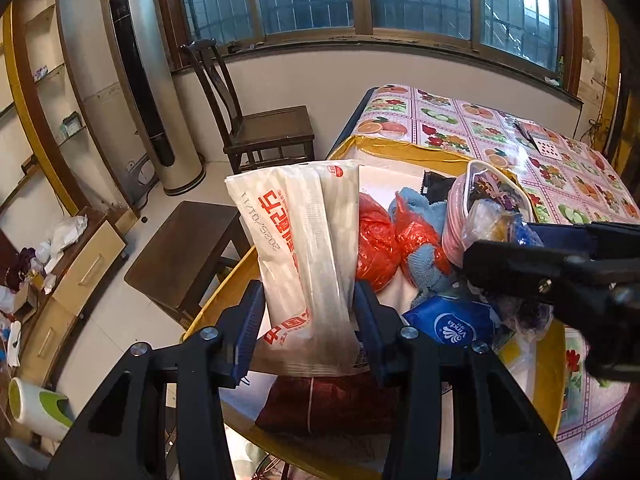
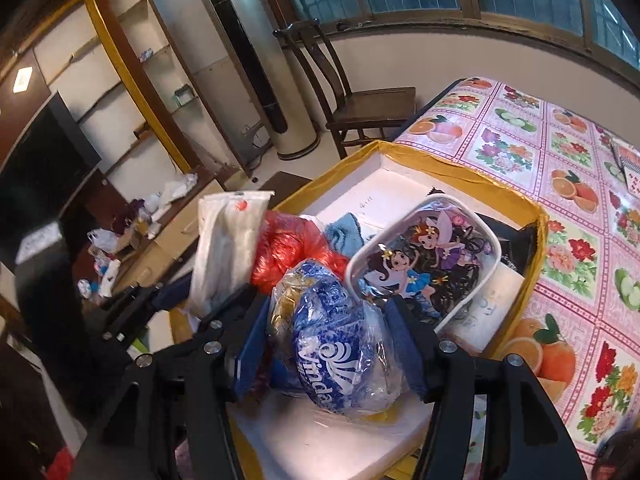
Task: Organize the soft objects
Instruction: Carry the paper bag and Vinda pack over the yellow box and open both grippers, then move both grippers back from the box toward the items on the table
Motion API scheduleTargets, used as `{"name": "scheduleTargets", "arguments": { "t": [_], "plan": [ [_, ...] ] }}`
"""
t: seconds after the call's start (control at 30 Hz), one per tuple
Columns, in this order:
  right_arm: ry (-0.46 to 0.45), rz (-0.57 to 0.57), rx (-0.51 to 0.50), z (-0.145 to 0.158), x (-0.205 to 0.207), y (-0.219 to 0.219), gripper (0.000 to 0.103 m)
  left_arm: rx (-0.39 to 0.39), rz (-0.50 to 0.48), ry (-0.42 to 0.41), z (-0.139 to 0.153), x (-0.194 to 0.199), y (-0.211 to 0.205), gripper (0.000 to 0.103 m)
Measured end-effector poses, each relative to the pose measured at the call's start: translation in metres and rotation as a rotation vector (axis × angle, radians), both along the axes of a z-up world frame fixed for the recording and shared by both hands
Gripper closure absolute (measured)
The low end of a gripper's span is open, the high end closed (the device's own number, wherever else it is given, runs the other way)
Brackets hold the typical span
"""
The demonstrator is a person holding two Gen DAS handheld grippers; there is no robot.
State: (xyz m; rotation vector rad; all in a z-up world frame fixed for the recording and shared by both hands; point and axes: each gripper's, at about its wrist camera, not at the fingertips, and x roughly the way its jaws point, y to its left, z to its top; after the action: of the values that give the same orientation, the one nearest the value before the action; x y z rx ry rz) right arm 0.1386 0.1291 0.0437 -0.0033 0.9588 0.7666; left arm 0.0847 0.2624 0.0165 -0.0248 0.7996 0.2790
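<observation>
Left wrist view: the left gripper [image 1: 308, 320] was clamped on a white packet [image 1: 300, 256], held upright above the yellow-edged box [image 1: 400, 148]. Right gripper [image 2: 332, 344] was closed around a Vinda tissue bundle [image 2: 336, 344]. Placement into the box was judged next.

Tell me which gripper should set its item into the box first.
Probably right: the right gripper holds its tissue pack directly over the box, while the left gripper's white packet hangs at the rim.
</observation>
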Motion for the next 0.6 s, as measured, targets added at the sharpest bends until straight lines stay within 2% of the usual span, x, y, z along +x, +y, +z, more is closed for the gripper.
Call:
{"name": "scheduleTargets", "arguments": {
  "t": [0.07,0.13,0.3,0.37,0.5,0.6],
  "plan": [
    [0.016,-0.005,0.021,0.004,0.001,-0.001,0.041,0.001,0.013,0.008,0.001,0.0,0.004,0.053],
    [0.007,0.005,0.012,0.008,-0.003,-0.002,0.041,-0.023,0.02,-0.002,0.003,-0.003,0.01,0.04],
    [-0.026,-0.007,0.023,0.02,-0.013,-0.018,0.037,-0.064,0.044,-0.019,0.009,-0.011,0.019,0.029],
    [-0.031,-0.019,0.036,0.025,-0.013,-0.026,0.033,-0.066,0.035,-0.01,0.008,-0.012,0.016,0.029],
    [-0.043,-0.023,0.034,0.035,-0.015,-0.046,0.031,-0.084,0.016,-0.017,0.01,-0.019,0.008,0.029],
    [-0.058,-0.031,-0.016,0.035,-0.022,-0.069,0.028,-0.102,-0.015,-0.037,0.018,-0.029,-0.001,0.029]
  ]
}}
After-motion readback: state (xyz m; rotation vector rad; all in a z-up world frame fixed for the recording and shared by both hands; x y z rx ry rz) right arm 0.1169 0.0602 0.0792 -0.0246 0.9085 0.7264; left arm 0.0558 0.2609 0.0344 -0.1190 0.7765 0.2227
